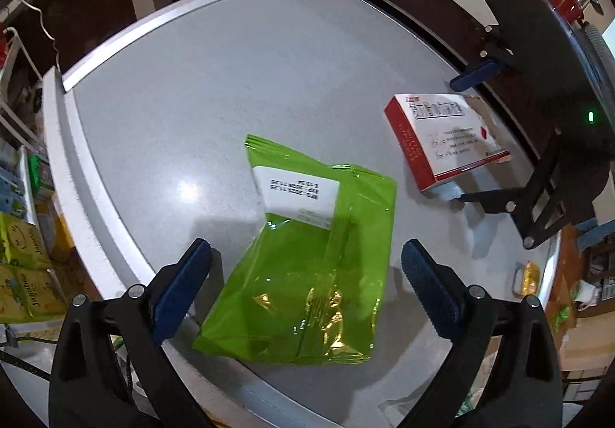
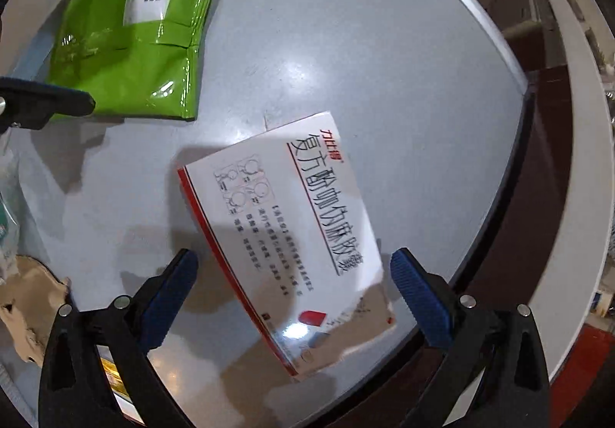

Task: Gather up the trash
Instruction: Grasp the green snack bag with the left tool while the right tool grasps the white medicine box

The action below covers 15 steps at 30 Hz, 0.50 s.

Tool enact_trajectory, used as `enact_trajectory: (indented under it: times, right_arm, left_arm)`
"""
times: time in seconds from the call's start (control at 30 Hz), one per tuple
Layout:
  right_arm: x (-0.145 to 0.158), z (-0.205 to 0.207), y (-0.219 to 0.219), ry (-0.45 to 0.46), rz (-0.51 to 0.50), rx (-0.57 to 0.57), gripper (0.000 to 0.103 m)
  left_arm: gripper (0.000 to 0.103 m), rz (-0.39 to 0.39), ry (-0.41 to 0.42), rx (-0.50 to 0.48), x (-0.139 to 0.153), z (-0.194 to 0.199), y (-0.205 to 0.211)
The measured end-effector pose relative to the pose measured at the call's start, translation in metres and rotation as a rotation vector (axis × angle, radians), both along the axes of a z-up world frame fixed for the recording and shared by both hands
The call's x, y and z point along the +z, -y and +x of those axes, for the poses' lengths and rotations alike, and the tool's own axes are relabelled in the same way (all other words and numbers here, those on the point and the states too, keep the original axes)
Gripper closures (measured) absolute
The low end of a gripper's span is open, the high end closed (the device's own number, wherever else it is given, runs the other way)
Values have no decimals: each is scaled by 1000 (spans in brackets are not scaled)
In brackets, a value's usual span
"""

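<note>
A green snack bag [image 1: 303, 266] with a white label lies on the grey table top [image 1: 230, 82]. My left gripper [image 1: 307, 289] is open, its blue pads either side of the bag's near end. A white and red medicine box [image 1: 446, 140] lies further right. My right gripper [image 1: 467, 136] is open around that box, seen from the side. In the right wrist view the box [image 2: 300, 236] lies between my open right gripper's [image 2: 292, 293] pads. The green bag [image 2: 130, 43] is at the upper left there, with the left gripper [image 2: 77, 32] around it.
The table's pale rim [image 1: 88, 166] curves along the left. Yellow-green cartons [image 1: 23, 266] stand below it at the left. A small yellow packet [image 1: 528, 276] lies at the right edge. Crumpled brown paper [image 2: 27, 309] lies at the lower left of the right wrist view.
</note>
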State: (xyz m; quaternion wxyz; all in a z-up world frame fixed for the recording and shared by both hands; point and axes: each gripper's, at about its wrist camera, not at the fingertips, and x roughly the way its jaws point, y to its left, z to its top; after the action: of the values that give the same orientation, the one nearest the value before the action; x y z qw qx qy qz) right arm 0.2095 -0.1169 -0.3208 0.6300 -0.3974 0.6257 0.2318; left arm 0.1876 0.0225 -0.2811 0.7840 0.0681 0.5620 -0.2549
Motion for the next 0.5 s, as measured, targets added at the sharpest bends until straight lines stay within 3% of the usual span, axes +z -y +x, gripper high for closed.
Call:
enact_trajectory:
  times: [0.1, 0.17, 0.33, 0.47, 0.5]
  right_arm:
    - [0, 1, 7, -31, 55, -70, 10]
    - [2, 1, 13, -70, 113, -131, 24]
    - [1, -12, 25, -33, 146, -225, 26]
    - [9, -21, 40, 18, 226, -344, 26]
    - [11, -23, 44, 21, 250, -372, 26]
  left_arm:
    - [4, 38, 21, -28, -2, -5, 6]
    - [4, 55, 42, -43, -2, -11, 10]
    - [4, 160, 114, -73, -11, -23, 23]
    - [4, 162, 134, -75, -12, -28, 30]
    - [11, 147, 127, -74, -13, -26, 32]
